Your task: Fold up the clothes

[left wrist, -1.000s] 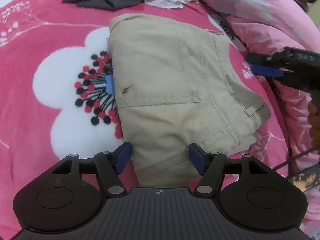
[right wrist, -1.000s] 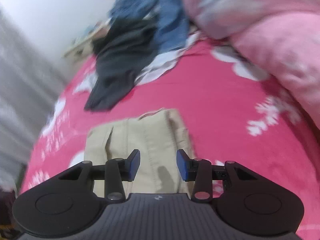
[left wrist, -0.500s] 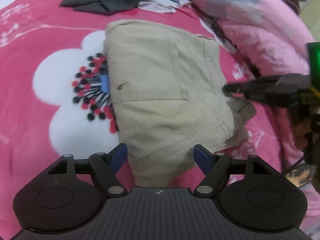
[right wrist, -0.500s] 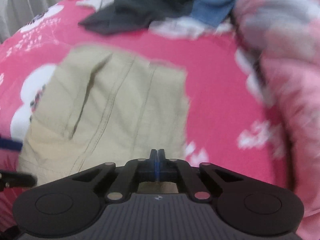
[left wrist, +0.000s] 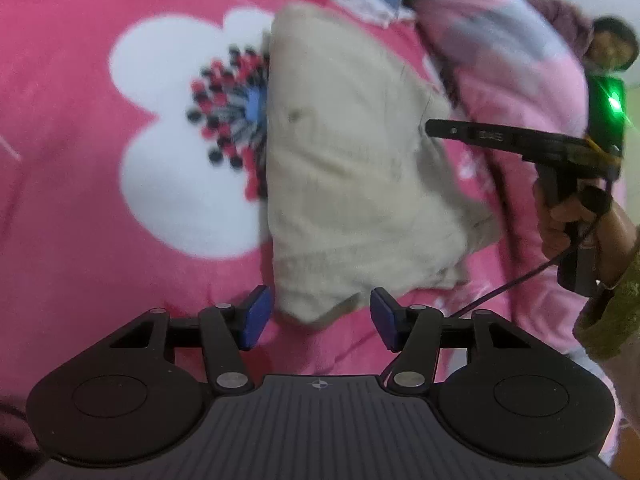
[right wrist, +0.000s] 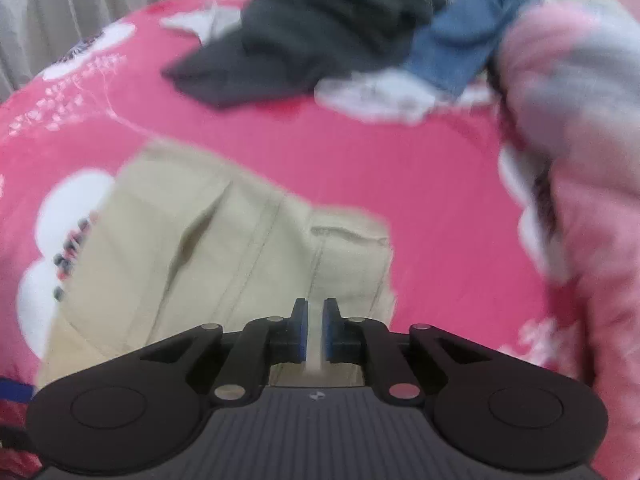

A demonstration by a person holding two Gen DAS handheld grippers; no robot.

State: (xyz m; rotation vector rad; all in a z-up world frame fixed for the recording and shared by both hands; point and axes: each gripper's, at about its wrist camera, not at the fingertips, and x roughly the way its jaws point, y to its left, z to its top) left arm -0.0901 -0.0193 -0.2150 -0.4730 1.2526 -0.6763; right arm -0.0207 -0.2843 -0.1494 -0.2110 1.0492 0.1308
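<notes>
The beige trousers point(left wrist: 352, 184) lie folded mid-frame on the pink bed point(left wrist: 100, 240) — this reads as the tidying step. The left gripper point(left wrist: 316, 318) is spread wide and empty at the lower edge; the right gripper point(right wrist: 315, 330) is nearly clenched with a narrow gap, though whether it pinches cloth I cannot tell — next likely calls for a firm pinch and a last fold.

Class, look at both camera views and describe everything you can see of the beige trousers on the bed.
The beige trousers are folded into a compact bundle and lie flat on the pink flowered blanket. The cloth looks like sturdy cotton twill with stitched seams; a small dark mark sits near one edge. The right gripper is nearly closed on a thin fold at one side. The left gripper is open, its pads either side of the nearest corner, not visibly pinching. Part of the bundle covers the blanket's white flower.
</notes>
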